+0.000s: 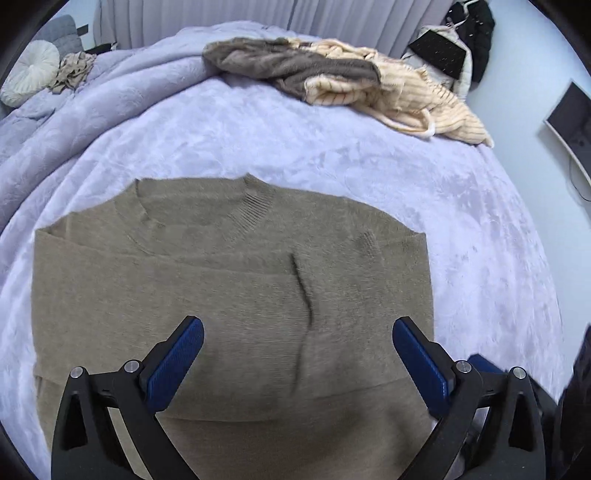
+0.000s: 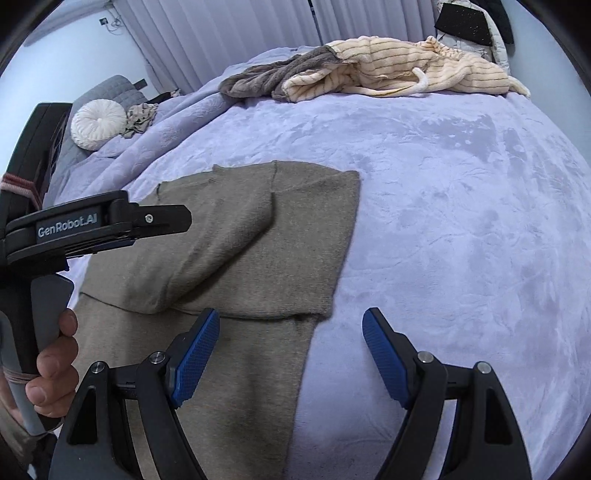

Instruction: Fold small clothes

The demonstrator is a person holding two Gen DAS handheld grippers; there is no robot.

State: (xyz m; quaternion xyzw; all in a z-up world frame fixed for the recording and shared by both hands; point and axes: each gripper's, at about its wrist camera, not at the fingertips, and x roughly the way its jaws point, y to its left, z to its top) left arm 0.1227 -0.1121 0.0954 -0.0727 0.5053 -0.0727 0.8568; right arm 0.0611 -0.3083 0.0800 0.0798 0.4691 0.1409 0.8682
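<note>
Both our left gripper (image 1: 297, 332) and right gripper (image 2: 291, 325) hang wide open, holding nothing; snagging the sweater (image 1: 229, 295) would undo its folded sleeves.

A lavender plush blanket (image 1: 332, 155) covers the bed, its pile brushed in patches. At the far edge of the bed lies a heap of clothes: a grey-brown fleece garment (image 1: 291, 68) draped over a cream ribbed one with thin dark stripes (image 1: 417, 99). A round white pleated cushion (image 2: 99, 123) rests by a grey padded headboard (image 2: 114, 86). Pale pleated curtains (image 2: 221, 37) hang behind, and dark clothing (image 1: 476, 33) hangs at the far right.
</note>
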